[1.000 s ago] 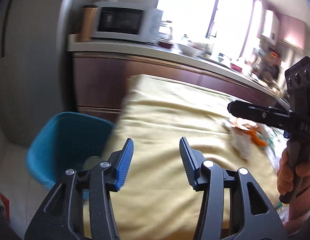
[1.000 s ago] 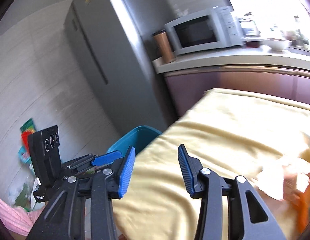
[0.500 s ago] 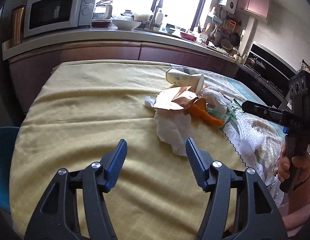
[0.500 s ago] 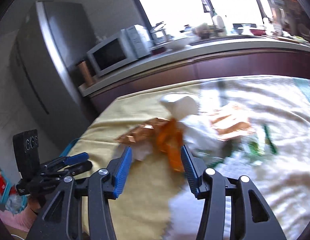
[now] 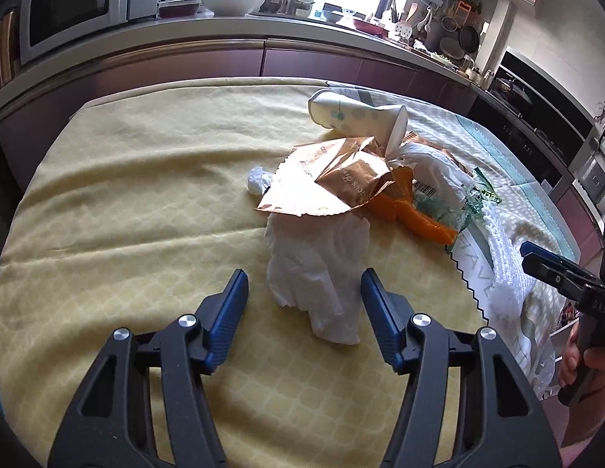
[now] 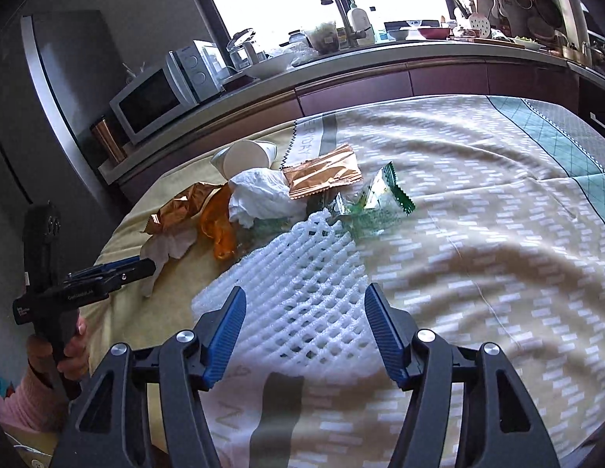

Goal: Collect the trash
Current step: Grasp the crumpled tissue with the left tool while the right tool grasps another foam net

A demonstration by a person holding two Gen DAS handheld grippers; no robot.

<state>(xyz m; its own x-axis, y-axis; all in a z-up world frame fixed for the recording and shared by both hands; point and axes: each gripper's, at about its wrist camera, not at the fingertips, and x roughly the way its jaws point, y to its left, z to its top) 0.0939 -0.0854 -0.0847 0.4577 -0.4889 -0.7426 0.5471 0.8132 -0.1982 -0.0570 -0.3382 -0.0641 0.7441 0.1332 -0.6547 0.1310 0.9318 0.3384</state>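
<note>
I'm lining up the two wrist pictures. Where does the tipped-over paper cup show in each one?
Left wrist: the paper cup lies on its side at upper centre-right, behind the copper wrapper.
Right wrist: the paper cup is left of centre, its open mouth toward the camera, just behind the crumpled white tissue.
Shared landmark: the orange wrapper.

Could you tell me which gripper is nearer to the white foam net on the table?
Right. The right gripper hovers open directly over the white foam net; the left gripper is off to its side, over a crumpled tissue.
</note>
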